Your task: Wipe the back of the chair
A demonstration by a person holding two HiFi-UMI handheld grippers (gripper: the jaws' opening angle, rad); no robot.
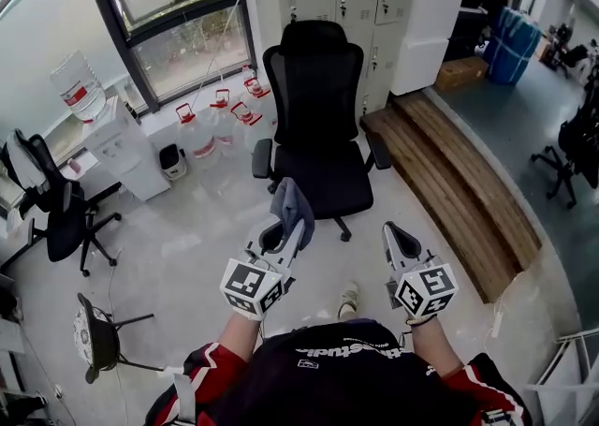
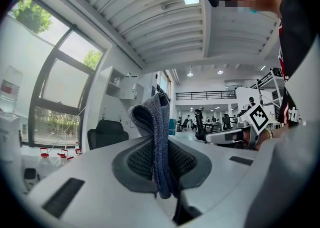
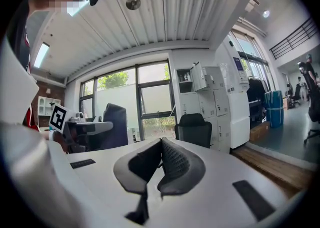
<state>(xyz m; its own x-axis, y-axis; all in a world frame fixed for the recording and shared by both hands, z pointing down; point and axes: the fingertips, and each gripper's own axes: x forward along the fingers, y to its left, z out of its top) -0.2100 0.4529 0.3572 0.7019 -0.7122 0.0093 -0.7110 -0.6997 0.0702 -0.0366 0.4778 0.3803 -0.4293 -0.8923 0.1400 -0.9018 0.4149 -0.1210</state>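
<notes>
Left gripper (image 1: 281,232) is clamped on a blue-grey cloth (image 1: 296,206), which stands up from the closed jaws. Right gripper (image 1: 399,235) has its jaws together with nothing between them. The black office chair (image 1: 316,87) stands on the floor straight ahead of both grippers, well apart from them, its seat side facing the person and the cloth not touching it.

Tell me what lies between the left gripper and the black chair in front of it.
Only the grey cloth held by the left gripper; otherwise bare floor before the chair, in the head view.
</notes>
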